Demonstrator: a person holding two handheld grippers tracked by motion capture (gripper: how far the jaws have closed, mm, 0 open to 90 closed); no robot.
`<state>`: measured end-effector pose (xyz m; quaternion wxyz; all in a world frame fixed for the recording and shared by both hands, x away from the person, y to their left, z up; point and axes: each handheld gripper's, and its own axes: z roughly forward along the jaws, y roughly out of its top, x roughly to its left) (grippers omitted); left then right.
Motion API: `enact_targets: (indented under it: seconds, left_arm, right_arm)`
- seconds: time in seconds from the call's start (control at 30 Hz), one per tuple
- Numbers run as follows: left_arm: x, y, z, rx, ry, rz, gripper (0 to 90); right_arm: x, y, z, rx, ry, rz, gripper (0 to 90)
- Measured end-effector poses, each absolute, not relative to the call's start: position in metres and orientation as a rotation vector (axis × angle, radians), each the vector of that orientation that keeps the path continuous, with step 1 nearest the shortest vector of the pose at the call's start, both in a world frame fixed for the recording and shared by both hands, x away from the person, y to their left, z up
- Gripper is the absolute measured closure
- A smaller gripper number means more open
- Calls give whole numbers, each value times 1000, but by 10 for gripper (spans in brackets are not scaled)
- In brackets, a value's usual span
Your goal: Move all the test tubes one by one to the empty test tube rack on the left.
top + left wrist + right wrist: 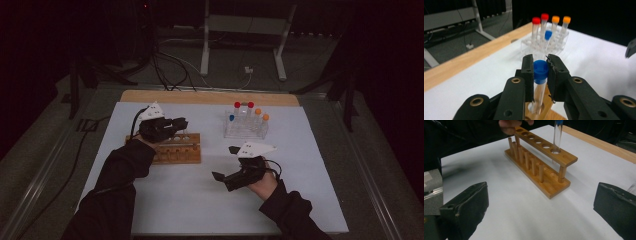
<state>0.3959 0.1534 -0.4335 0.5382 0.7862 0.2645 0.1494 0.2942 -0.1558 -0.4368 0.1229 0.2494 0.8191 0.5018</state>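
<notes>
left tool (540,72) clamps blue-capped clear tube (540,75) | tube upright in wooden rack (541,157) | right tool (536,207) released

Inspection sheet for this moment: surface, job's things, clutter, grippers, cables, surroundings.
Surface: white sheet over a wooden table top.
Job's things: blue-capped tube, its lower end in an end hole of the wooden rack; clear rack holding red, orange and blue-capped tubes.
Clutter: nothing seen.
Grippers: left gripper shut on the blue-capped tube at its cap; right gripper open, holding nothing, apart from both racks.
Cables: one trailing from the left gripper; more on the floor behind.
Surroundings: dark room, white stand legs.
</notes>
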Motion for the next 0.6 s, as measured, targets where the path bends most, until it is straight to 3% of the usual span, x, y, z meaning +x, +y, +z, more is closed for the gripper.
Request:
enact_targets:
  seconds: [0.6]
  left_arm:
    - [396,150,-460,1852,668,367,779]
  right_arm:
    - [295,-159,-442,677,2394,1512,0]
